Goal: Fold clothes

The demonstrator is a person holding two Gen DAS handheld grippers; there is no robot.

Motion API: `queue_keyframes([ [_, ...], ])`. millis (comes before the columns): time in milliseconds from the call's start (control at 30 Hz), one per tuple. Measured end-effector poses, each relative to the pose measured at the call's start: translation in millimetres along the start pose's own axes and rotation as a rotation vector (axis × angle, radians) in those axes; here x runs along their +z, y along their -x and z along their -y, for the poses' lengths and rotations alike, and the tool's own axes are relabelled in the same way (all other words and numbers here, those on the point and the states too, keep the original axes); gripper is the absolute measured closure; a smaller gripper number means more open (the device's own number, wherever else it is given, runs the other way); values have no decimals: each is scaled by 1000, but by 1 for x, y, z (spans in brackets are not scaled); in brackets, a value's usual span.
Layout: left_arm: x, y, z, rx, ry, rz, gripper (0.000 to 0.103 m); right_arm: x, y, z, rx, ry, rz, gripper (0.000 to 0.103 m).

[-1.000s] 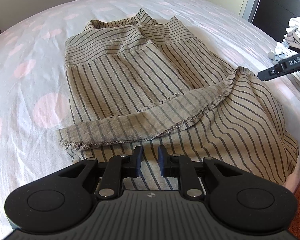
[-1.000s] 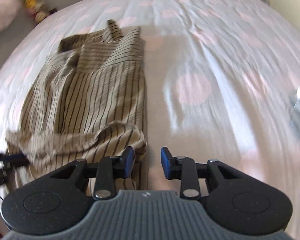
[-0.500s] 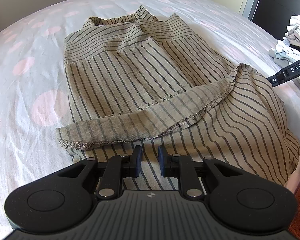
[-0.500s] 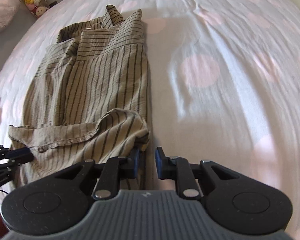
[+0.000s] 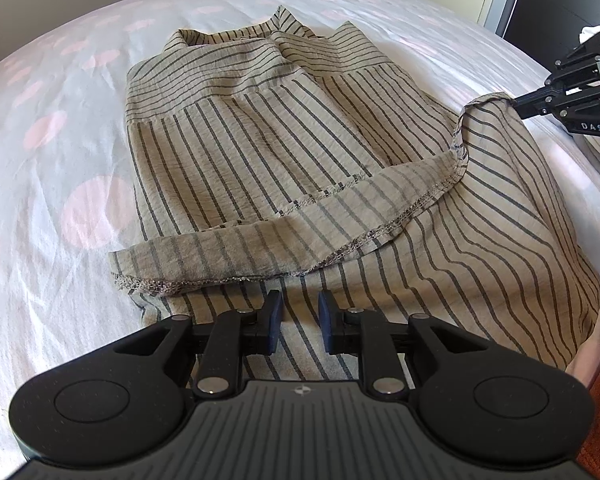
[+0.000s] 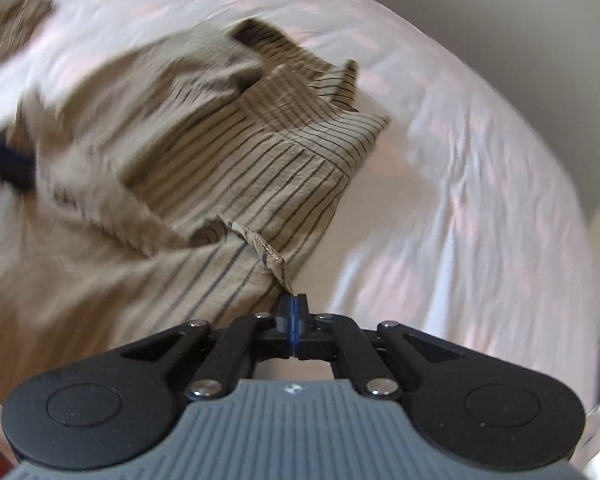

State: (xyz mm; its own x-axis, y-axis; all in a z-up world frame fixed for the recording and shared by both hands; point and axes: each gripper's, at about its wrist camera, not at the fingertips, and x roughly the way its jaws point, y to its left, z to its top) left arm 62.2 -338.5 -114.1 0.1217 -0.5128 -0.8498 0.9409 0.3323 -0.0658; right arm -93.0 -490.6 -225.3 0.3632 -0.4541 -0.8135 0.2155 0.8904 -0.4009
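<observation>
shirt hem point(image 6: 277, 265) in right claw point(image 6: 294, 300)

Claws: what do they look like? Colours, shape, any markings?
Both alike. Left claw: black linkage arms with silver pivot screws, two round black side lobes, a ribbed grey body with a small round logo, dark blue pads on the fingers. Right claw: same build; from the left view its side carries white "DAS" lettering. No cables or sleeves visible.
</observation>
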Motion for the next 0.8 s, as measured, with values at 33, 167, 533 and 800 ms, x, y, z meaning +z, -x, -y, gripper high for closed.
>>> queue_keyframes([
  [33,0,0,0,-1,1,-1,85,0,-4,-1,-13,37,-5,103],
  [167,-3,2,-2,-9,12,3,85,1,-21,-6,-71,150,-27,102],
  [533,-3,11,-28,53,164,135,85,-15,12,-15,-64,-64,80,89],
  [800,-5,34,-31,81,199,271,85,-8,36,-64,125,-198,236,89],
])
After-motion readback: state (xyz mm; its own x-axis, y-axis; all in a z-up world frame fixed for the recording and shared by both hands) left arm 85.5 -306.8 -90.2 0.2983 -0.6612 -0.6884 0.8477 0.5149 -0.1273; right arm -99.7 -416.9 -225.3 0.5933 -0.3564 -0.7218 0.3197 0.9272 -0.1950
